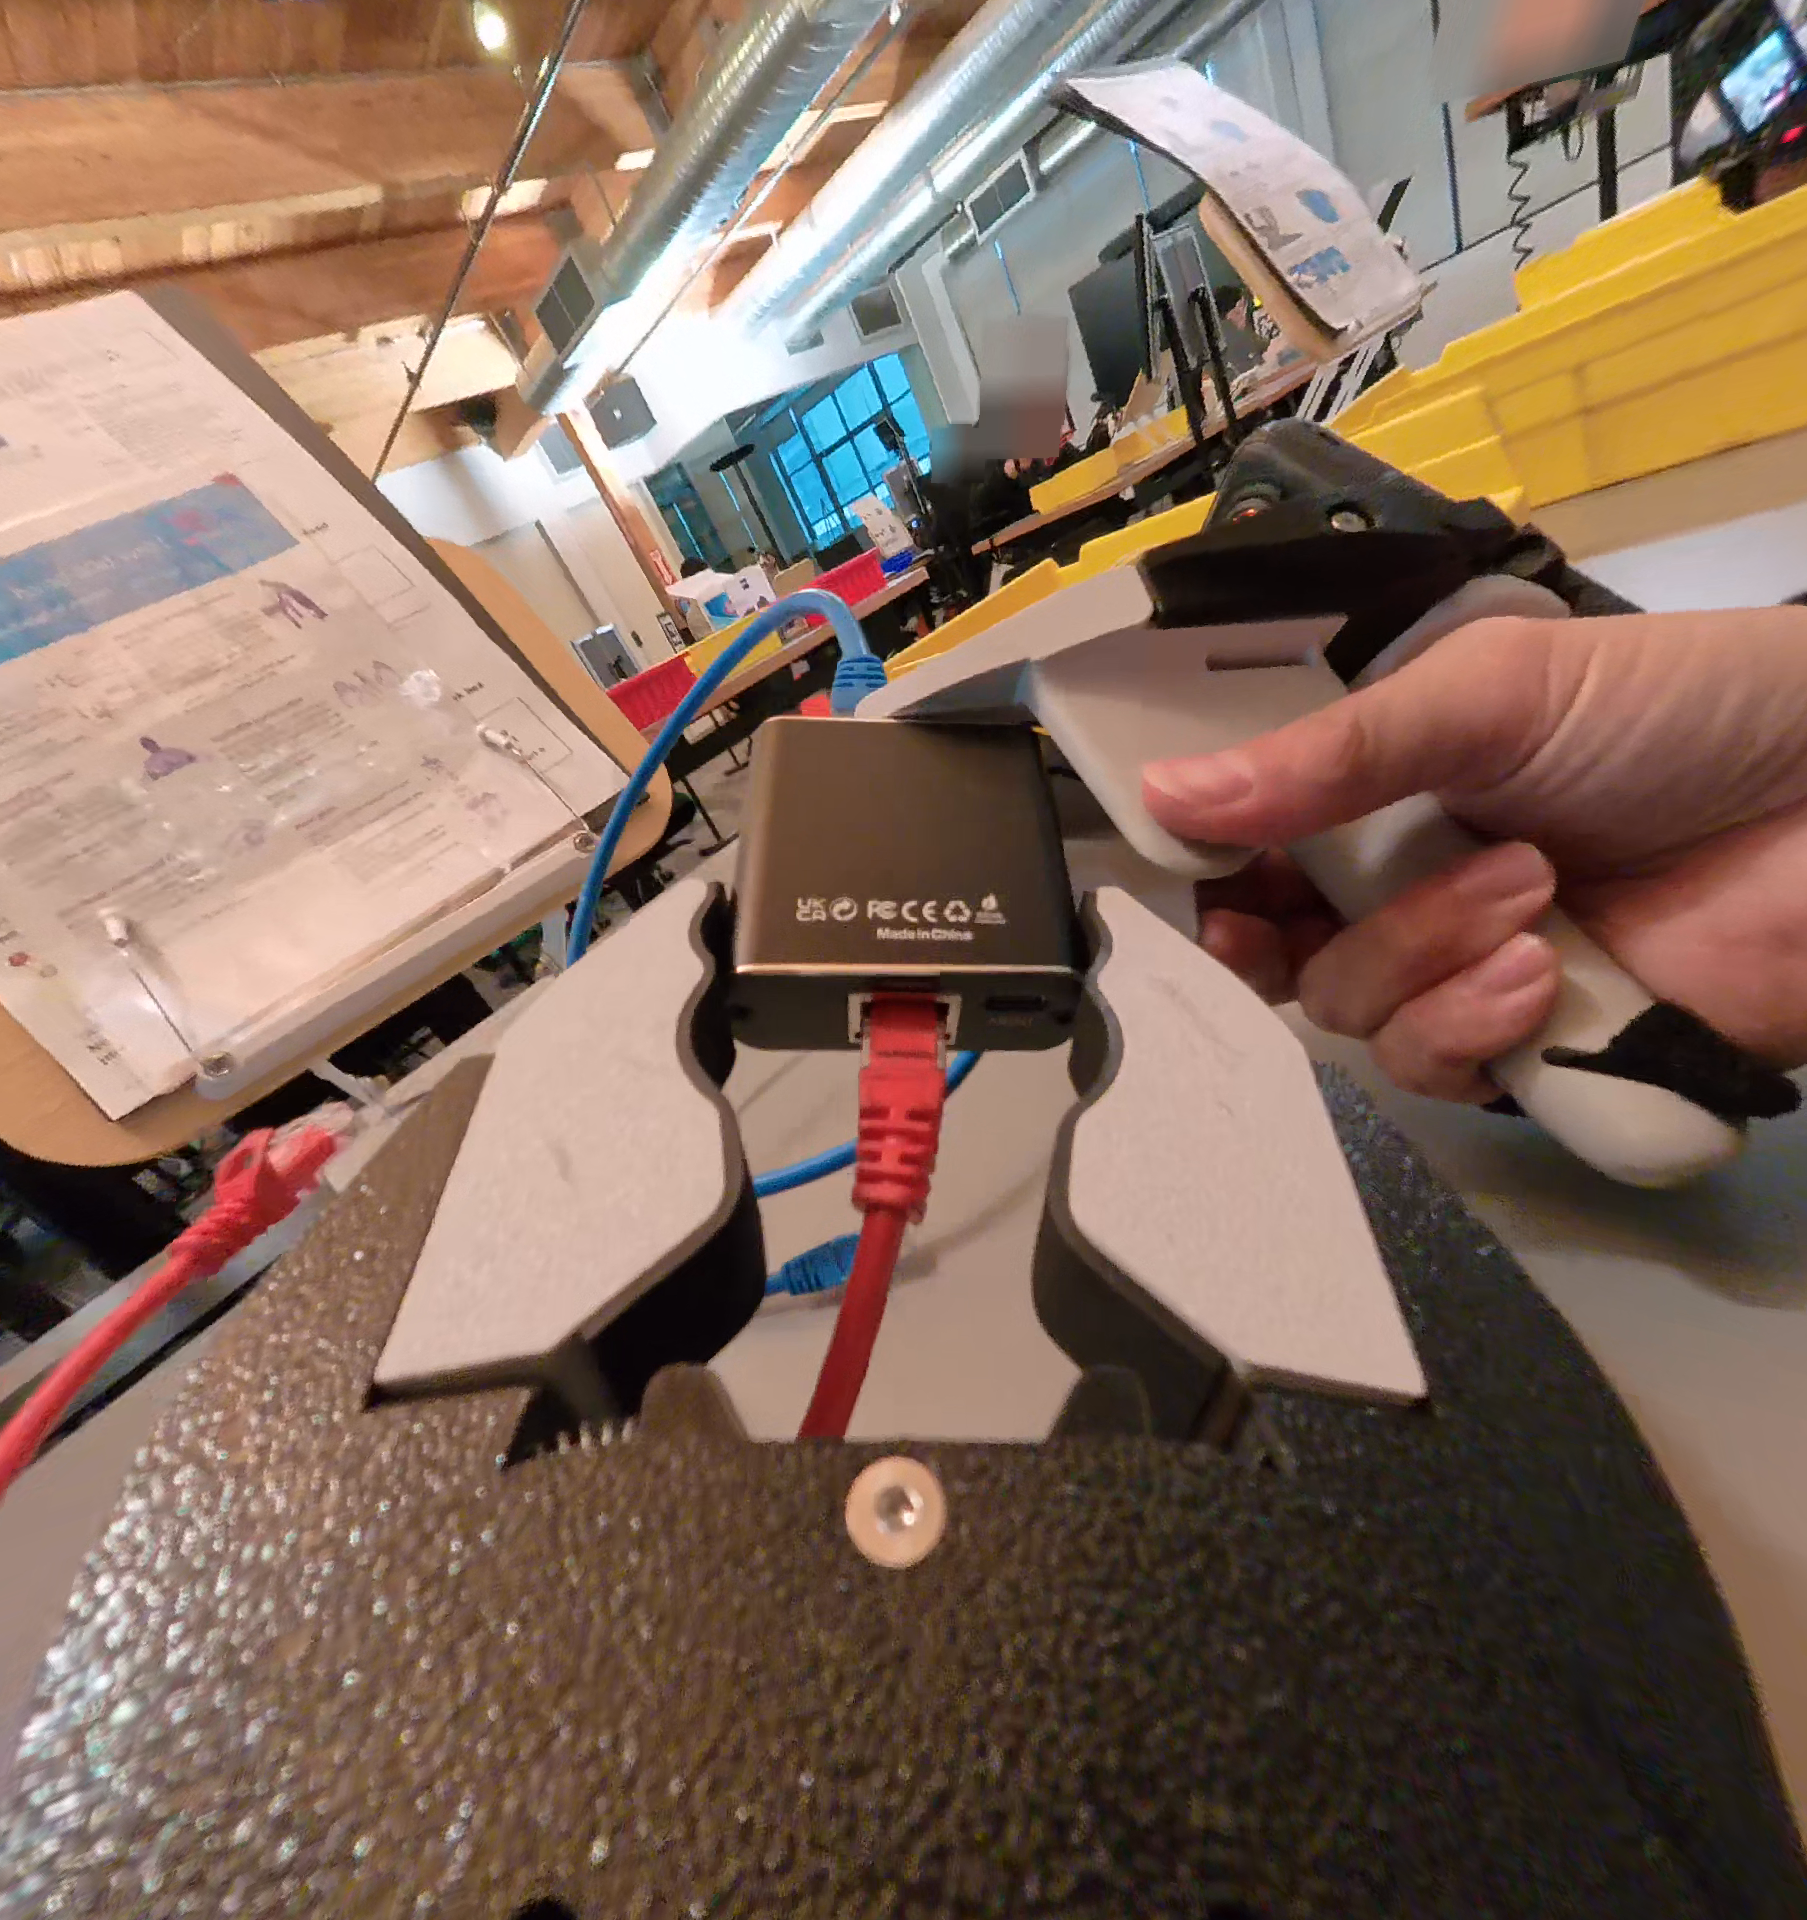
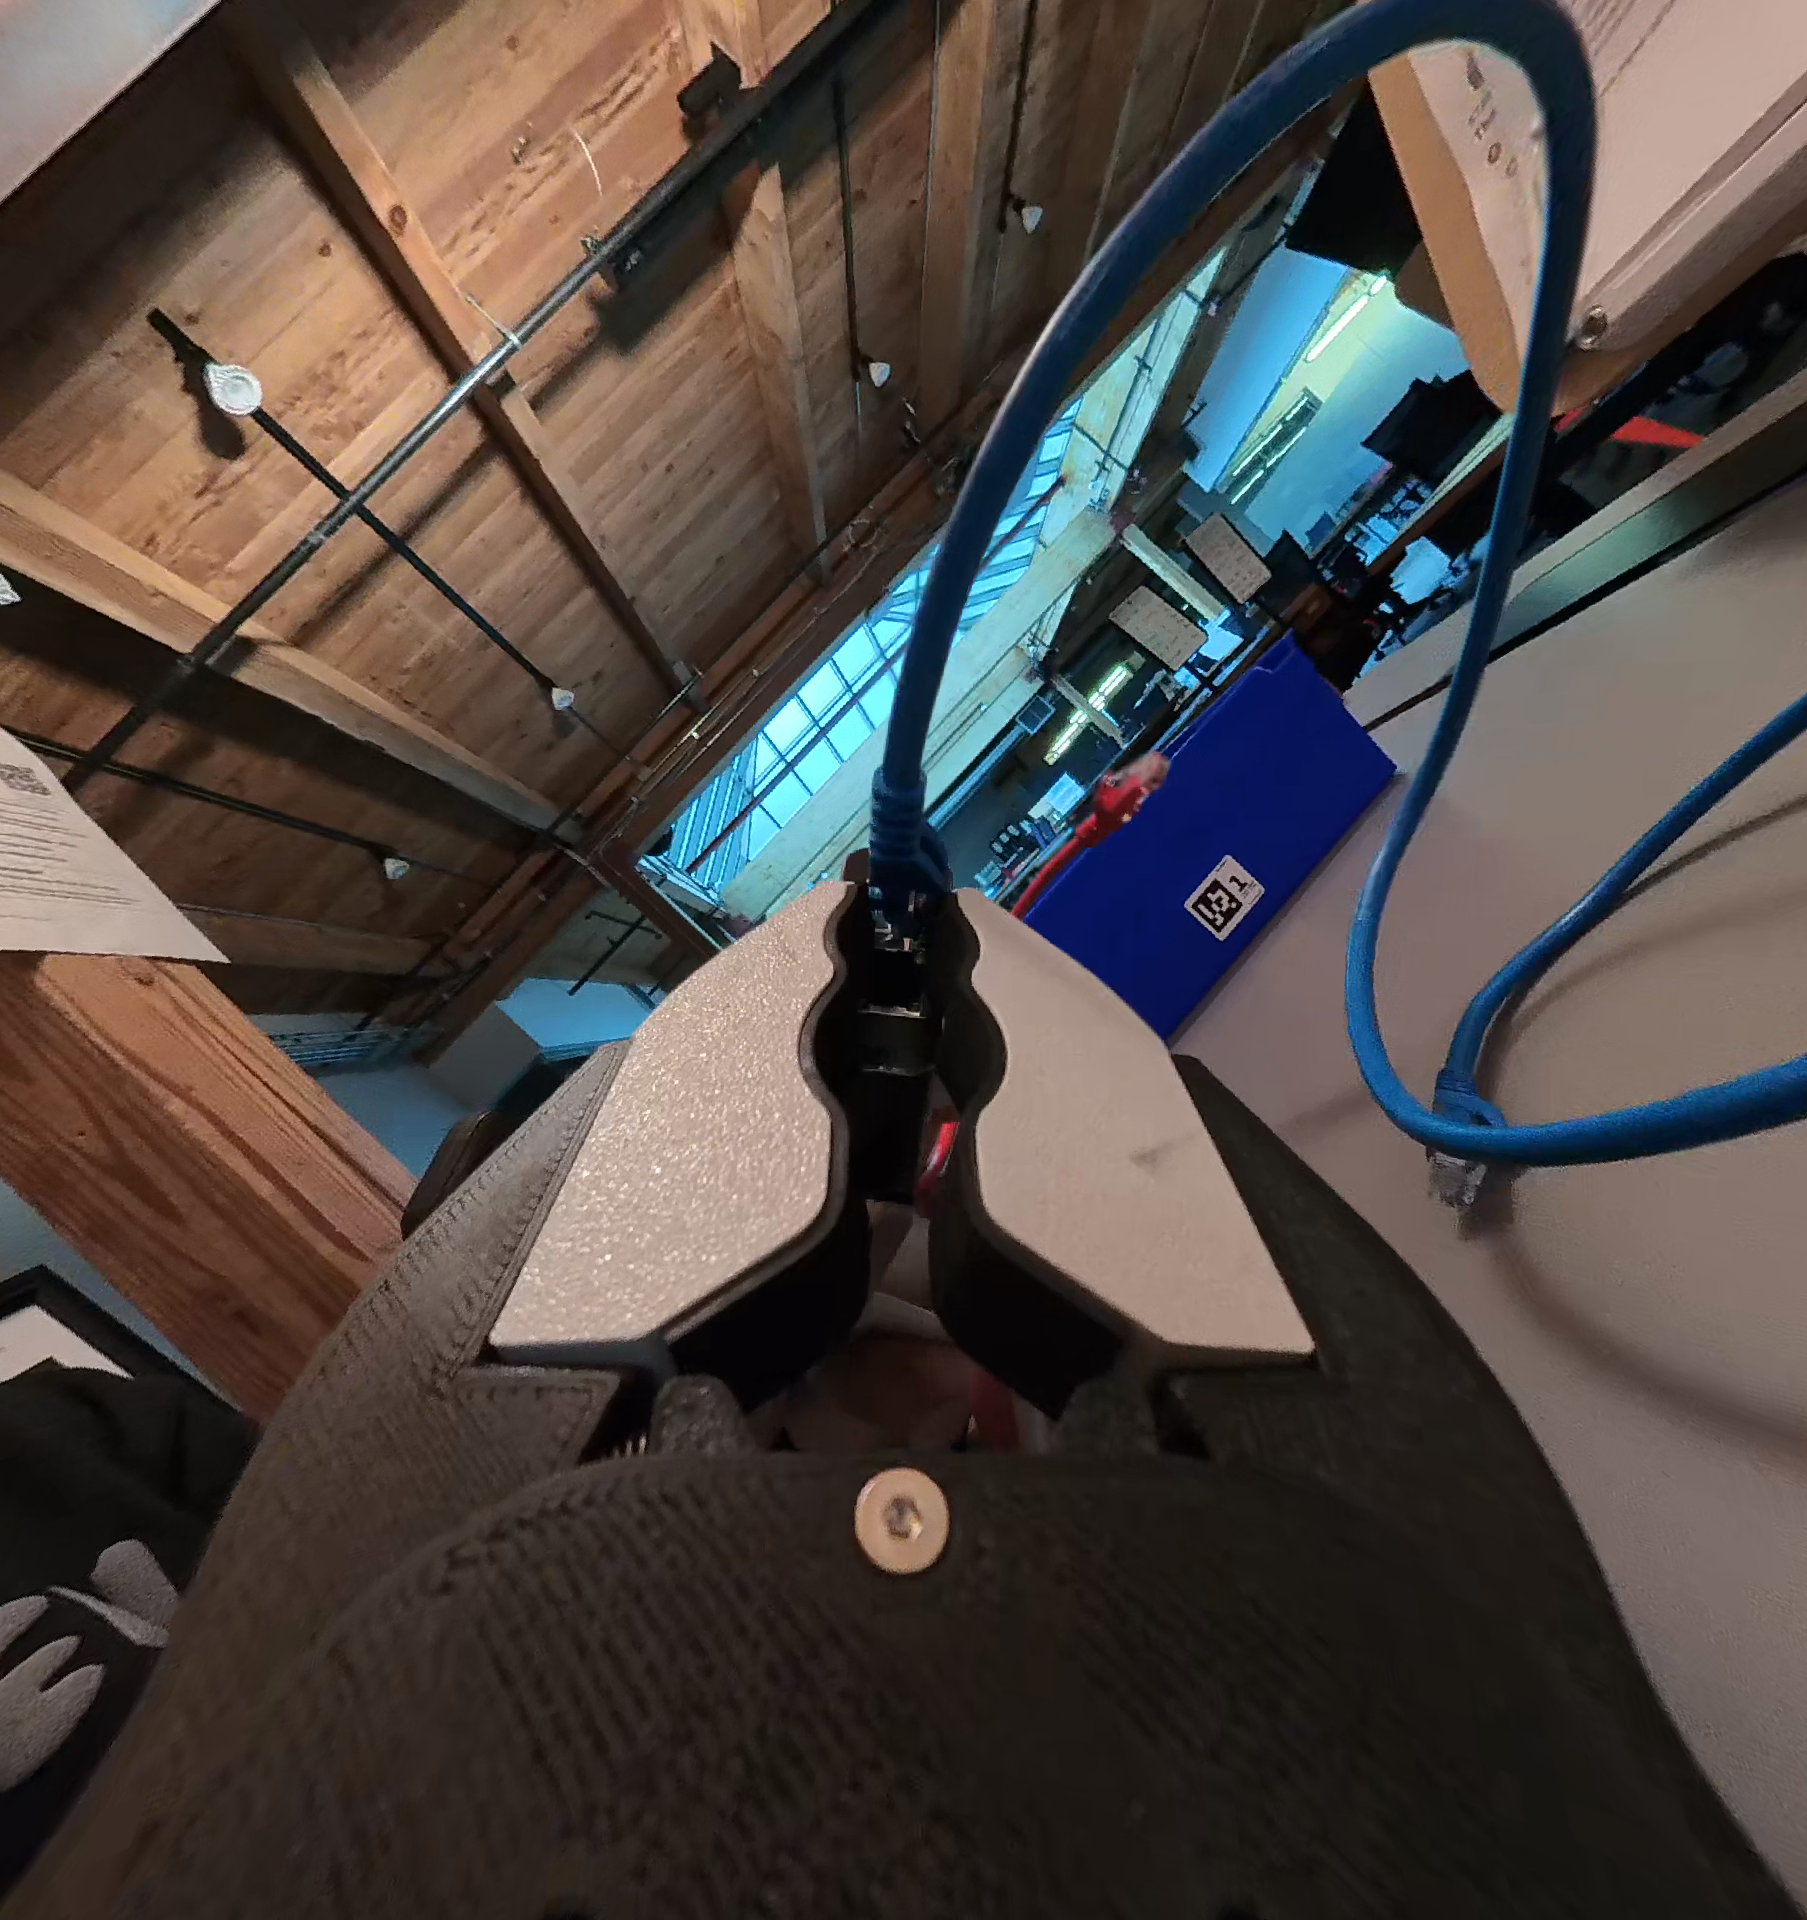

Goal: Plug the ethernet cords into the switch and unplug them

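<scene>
My left gripper (image 1: 904,935) is shut on the black switch (image 1: 904,831) and holds it by its two sides above the table. A red ethernet cord (image 1: 894,1122) is plugged into the switch's near port. A blue ethernet cord (image 1: 857,670) enters the switch's far end. My right gripper (image 1: 946,701), held by a hand (image 1: 1605,821), reaches over that far end. In the right wrist view my right gripper (image 2: 899,914) is shut on the blue cord's plug (image 2: 901,831), with the switch (image 2: 894,1049) dark between the fingers. The blue cord (image 2: 1242,135) loops up and over.
The blue cord's free plug (image 2: 1455,1153) lies on the grey table (image 2: 1657,1455). The red cord's other end (image 1: 255,1174) hangs at the left edge. A tilted sign board (image 1: 203,675) stands at left. A blue bin (image 2: 1242,831) and yellow bins (image 1: 1657,332) stand beyond.
</scene>
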Demonstrator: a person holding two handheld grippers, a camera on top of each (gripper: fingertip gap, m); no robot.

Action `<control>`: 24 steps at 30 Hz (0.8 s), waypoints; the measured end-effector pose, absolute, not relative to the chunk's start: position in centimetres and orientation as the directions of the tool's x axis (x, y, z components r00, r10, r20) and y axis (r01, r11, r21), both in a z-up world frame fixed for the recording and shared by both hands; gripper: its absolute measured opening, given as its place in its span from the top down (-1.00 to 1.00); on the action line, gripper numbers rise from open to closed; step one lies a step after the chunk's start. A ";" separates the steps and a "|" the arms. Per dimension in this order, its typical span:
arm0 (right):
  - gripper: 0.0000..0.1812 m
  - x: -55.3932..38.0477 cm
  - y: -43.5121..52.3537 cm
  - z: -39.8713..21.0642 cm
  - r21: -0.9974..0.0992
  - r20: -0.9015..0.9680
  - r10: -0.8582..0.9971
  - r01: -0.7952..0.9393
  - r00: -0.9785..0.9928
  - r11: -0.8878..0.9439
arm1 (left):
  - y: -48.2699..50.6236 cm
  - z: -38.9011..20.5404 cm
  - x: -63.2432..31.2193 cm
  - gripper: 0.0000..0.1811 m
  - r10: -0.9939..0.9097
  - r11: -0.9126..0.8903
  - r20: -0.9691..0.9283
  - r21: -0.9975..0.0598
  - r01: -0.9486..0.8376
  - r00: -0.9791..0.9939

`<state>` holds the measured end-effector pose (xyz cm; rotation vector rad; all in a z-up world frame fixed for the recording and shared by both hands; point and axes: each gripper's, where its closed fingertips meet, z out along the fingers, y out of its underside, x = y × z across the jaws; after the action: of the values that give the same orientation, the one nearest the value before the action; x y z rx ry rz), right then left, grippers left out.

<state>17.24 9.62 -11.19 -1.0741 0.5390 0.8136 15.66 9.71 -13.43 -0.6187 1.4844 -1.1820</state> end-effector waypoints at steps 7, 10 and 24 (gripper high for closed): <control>0.86 17.3 9.7 -11.2 -0.527 -0.742 0.333 -0.813 0.582 0.247 | 10.0 -13.4 15.8 0.31 -0.842 0.449 -0.492 -0.866 0.219 -0.222; 0.86 17.4 9.8 -11.1 -0.552 -0.729 0.315 -0.794 0.608 0.256 | 9.9 -13.3 15.8 0.31 -0.877 0.363 -0.408 -0.909 0.206 -0.254; 0.86 18.1 9.8 -11.8 -0.498 -0.752 0.328 -0.819 0.572 0.287 | 10.0 -13.8 16.2 0.31 -0.868 0.414 -0.440 -0.897 0.157 -0.228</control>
<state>18.11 9.81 -11.79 -1.0065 0.5793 0.8255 16.24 9.98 -13.80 -0.6649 1.4945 -1.0930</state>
